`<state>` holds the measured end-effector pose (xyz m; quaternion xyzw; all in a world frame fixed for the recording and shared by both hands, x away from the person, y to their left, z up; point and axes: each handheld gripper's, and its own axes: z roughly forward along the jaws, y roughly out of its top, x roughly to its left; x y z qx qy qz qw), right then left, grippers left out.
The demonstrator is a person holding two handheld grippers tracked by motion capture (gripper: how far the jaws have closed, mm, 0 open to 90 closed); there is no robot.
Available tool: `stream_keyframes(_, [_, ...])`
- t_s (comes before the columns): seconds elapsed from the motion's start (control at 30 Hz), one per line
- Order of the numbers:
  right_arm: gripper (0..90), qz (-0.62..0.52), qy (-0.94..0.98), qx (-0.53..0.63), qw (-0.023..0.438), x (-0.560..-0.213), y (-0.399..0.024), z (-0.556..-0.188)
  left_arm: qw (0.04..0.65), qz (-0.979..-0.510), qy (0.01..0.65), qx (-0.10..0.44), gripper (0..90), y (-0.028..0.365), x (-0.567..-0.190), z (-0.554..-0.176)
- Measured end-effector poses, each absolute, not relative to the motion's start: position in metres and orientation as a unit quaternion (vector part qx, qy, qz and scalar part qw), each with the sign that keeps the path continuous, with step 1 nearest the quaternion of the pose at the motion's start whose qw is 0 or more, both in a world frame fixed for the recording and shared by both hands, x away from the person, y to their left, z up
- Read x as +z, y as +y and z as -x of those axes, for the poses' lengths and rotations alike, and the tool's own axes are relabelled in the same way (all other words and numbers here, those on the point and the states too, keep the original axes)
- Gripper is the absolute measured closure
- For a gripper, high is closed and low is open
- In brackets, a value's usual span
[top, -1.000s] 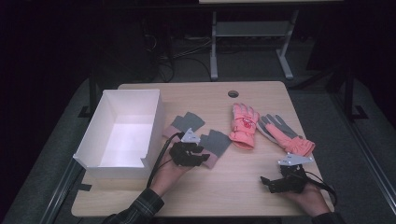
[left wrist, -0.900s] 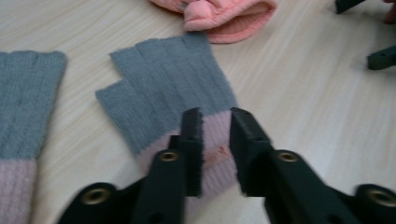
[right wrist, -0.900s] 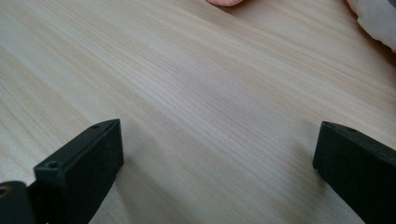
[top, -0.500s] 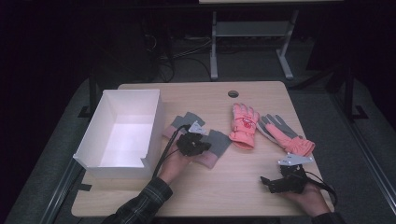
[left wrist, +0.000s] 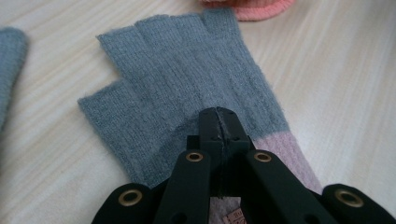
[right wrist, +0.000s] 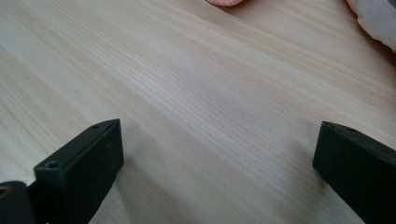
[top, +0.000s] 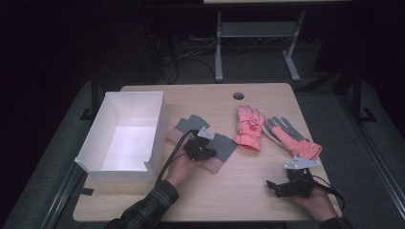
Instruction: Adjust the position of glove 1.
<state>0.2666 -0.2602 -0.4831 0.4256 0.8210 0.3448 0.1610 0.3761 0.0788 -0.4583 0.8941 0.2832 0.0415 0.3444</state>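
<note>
Grey fingerless glove (left wrist: 187, 84), pink cuff: lies flat on the wooden surface (top: 239, 200), just right of the white box (top: 125, 136). Left tongs (left wrist: 218, 122): jaws have just closed, pinching a fold of its knit near the cuff. Right tongs (right wrist: 215, 154): spread wide, low over bare wood. Two coral gloves (top: 249, 128) lie further right.

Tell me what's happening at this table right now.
A person works two handheld grippers at a wooden table. The left gripper has just closed and pinches the knit of a grey fingerless glove near its pink cuff. The right gripper rests open over bare wood near the table's front edge. A second grey glove, two pink gloves and an empty white box lie nearby.
</note>
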Motion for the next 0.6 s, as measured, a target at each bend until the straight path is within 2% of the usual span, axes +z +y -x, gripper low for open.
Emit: stream_keyframes(0.6, [1.1, -0.426, 0.821, 0.345, 0.161, -0.483, -0.260, -0.267, 0.350, -0.907, 0.235, 0.005, 89.8, 0.073, -0.458, -0.354])
